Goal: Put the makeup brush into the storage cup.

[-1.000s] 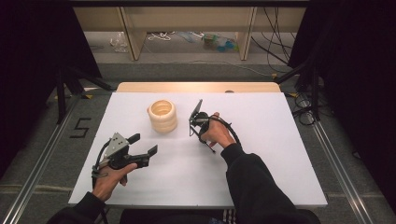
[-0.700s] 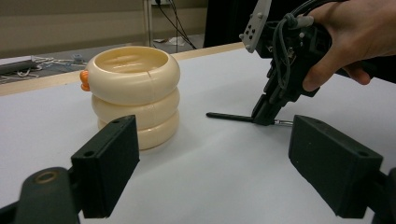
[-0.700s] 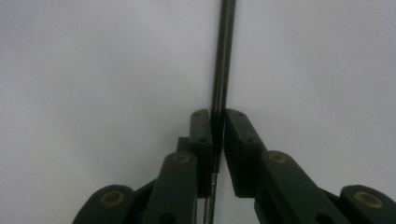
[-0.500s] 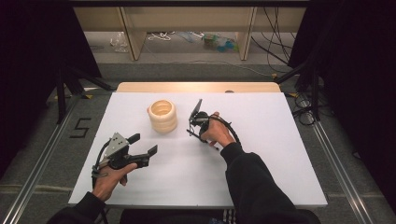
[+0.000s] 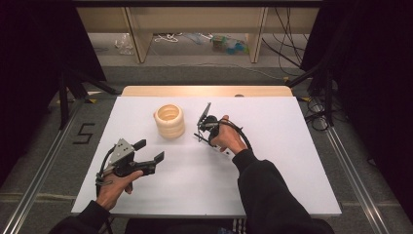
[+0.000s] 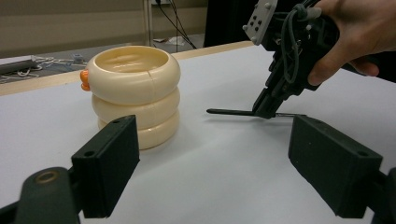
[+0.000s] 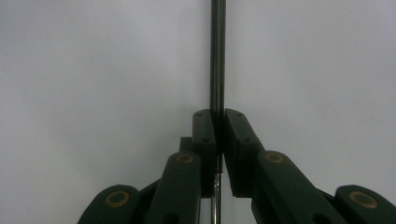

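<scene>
The white table (image 5: 292,161) has wide bare surface toward its right and near edges. The cream stack of rings (image 5: 170,120) stands left of centre toward the far edge, an orange bit on its side hard to identify. The left gripper (image 5: 148,152) hovers near the front-left edge, jaws spread and empty, facing the stack. The right gripper (image 7: 219,128), just right of the rings, has just closed, pinching a thin dark rod (image 7: 217,56) lying on the table; its near end is cut off.
</scene>
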### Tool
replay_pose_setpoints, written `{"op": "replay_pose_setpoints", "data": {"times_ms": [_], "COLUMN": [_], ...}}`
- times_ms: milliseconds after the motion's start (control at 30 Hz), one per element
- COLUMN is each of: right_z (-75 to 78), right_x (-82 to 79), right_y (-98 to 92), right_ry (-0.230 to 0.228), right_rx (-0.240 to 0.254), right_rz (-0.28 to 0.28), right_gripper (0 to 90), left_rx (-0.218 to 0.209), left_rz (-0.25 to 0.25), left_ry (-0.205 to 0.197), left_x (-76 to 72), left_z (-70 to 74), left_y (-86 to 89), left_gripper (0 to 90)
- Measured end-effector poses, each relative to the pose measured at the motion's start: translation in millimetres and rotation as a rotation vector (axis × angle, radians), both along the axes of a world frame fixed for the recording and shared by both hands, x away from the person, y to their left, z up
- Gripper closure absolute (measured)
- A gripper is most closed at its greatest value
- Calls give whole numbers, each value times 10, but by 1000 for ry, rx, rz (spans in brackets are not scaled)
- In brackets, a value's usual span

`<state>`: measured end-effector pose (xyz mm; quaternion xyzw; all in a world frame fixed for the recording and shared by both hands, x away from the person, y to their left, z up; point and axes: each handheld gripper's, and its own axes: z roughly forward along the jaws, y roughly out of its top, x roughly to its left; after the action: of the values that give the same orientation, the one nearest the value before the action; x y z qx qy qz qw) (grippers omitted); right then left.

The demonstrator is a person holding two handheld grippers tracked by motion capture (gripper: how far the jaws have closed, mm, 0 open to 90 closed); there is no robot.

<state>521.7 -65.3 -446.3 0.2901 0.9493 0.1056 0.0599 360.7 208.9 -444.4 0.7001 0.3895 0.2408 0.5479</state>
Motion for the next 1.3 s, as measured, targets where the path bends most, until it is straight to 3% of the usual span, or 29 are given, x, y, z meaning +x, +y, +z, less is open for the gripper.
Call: {"op": "replay_pose_setpoints", "data": {"times_ms": [167, 300, 367, 467, 567, 600, 700, 967, 1300], "right_z": [79, 183, 217, 315, 354, 388, 402, 405, 447], "right_x": [-38, -123, -170, -322, -387, -466, -573, -745, -912], "right_y": [-33, -48, -34, -42, -49, -59, -60, -58, -25], "right_ry": [-25, -73, -68, -118, -126, -147, -147, -175, -199], "right_rx": [14, 51, 59, 82, 96, 104, 128, 124, 140], "right_rz": [5, 56, 45, 105, 119, 146, 155, 207, 255], "right_gripper": [836, 836, 836, 836, 836, 836, 836, 835, 835], "left_rx": [4, 11, 13, 11, 14, 14, 15, -3, 9], "left_rz": [1, -2, -2, 0, -6, -5, -6, -20, -25], "left_ry": [0, 1, 3, 6, 5, 5, 6, 8, 11], "left_x": [2, 6, 5, 4, 2, 3, 5, 6, -3], "left_z": [-1, -5, -6, -8, -9, -9, -12, -13, -10], "left_y": [4, 0, 1, 1, -1, 0, -1, -18, -19], "left_gripper": [161, 161, 161, 160, 160, 160, 160, 160, 158]}}
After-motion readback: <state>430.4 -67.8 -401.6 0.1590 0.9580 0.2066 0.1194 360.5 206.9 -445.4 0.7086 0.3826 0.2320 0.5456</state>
